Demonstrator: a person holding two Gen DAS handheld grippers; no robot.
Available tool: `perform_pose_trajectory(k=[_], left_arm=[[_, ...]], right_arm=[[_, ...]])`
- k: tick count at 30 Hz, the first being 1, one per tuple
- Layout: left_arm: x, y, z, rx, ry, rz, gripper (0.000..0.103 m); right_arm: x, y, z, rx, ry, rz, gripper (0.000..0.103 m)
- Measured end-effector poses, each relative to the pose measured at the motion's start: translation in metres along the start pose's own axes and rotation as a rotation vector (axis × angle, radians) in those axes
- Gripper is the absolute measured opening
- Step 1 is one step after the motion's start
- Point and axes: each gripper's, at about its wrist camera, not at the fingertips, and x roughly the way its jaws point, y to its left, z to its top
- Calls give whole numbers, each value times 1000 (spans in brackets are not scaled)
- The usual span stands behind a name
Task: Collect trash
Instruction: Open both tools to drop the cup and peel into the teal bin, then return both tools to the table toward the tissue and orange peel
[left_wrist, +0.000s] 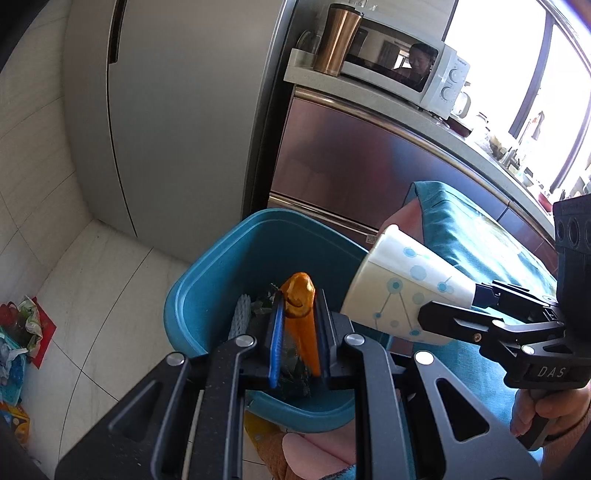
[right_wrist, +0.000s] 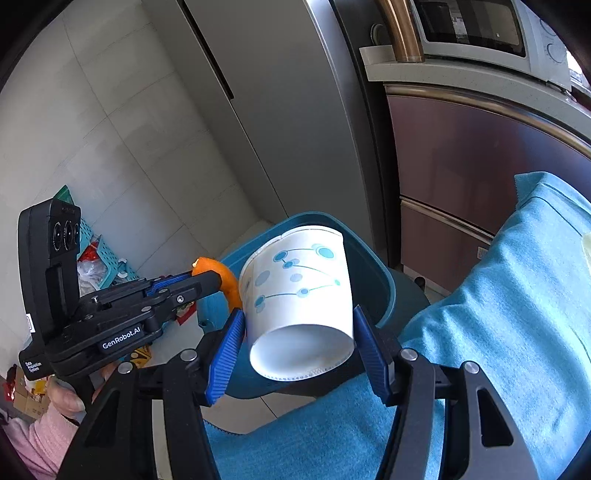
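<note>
So up close, the left claw (left_wrist: 297, 332) is squeezed down narrow on a strip of orange peel (left_wrist: 300, 314), blue pads pinching it from both sides with the curled end poking up past the tips. The right claw (right_wrist: 299, 332) is clamped around the bottom end of a paper cup (right_wrist: 295, 291), white with blue dots and lines, tipped over so its mouth faces away towards the bin. Both are hanging right over the open top of a teal trash bin (left_wrist: 207, 280), peel over the middle, cup over the right rim. There's already some dark scrappy stuff and a bit of white foam netting (left_wrist: 242, 319) down in there.

A teal cloth (right_wrist: 517, 295) covers something just to the right of the bin. Past that, pale floor tiles, with a blue basket (right_wrist: 107, 258) of mixed junk off to the left. At the back, a grey fridge (left_wrist: 177, 122), and a counter (left_wrist: 369, 88) with a white microwave (left_wrist: 443, 74) and a copper tumbler (left_wrist: 338, 37) on it.
</note>
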Motion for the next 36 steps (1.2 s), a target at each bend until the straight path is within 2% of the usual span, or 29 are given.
perform_pose_trajectory(k=[8, 12, 22, 29, 36], left_arm=[[19, 2, 3, 1, 24, 28, 16], [29, 4, 3, -7, 40, 49, 23], [37, 6, -7, -12, 57, 42, 29], [19, -5, -11, 16, 19, -18, 37], [-11, -36, -16, 88, -39, -133, 47]], right_arm=[[25, 5, 8, -1, 51, -4, 58], [32, 3, 13, 28, 68, 5, 62], [20, 0, 3, 53, 41, 24, 65], [-8, -2, -15, 57, -8, 32, 65], [-66, -8, -41, 56, -120, 5, 68]])
